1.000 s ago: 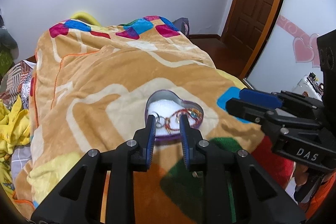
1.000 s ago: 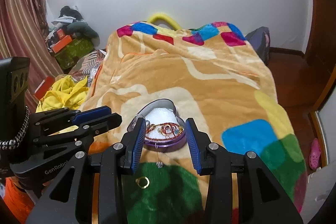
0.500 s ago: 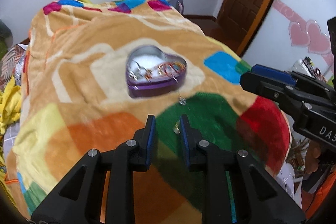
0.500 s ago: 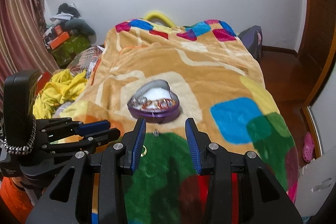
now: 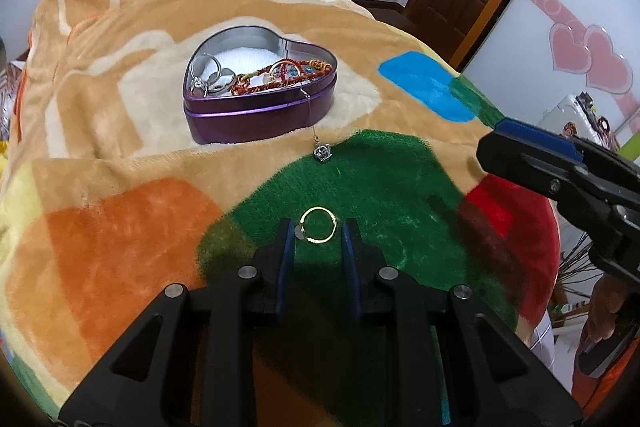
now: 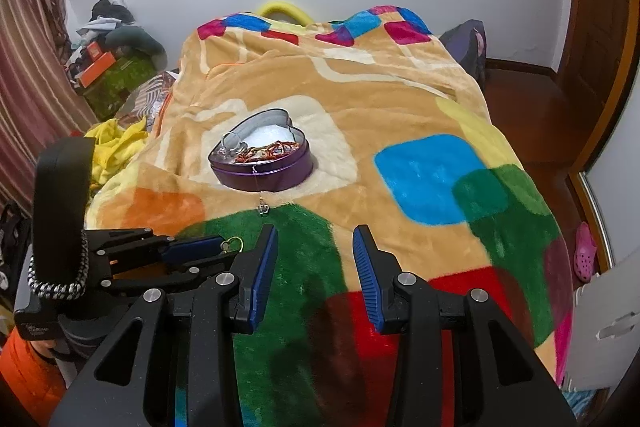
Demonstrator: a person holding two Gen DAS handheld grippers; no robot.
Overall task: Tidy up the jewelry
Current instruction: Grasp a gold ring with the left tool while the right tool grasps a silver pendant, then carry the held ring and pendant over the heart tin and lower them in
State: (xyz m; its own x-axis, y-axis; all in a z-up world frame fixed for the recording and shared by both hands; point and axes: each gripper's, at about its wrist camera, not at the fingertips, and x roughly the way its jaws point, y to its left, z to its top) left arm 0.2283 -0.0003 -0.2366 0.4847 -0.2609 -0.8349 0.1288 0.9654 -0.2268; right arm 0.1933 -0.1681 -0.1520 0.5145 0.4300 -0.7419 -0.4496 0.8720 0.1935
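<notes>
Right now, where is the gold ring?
In the left wrist view the gold ring lies on the blanket's green patch, between the left gripper fingertips, nearer the camera than the crown pendant and the heart-shaped tin.

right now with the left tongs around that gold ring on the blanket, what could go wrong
1. The gold ring lies flat in plush blanket pile between the open left tongs; closing might pinch fabric or flick the ring away.
2. A thin chain hangs over the heart-shaped tin rim, its crown pendant on the blanket close ahead; a forward sweep could snag it and drag jewelry out.
3. The tin sits on soft bedding, so pressing down nearby could tilt it.
</notes>
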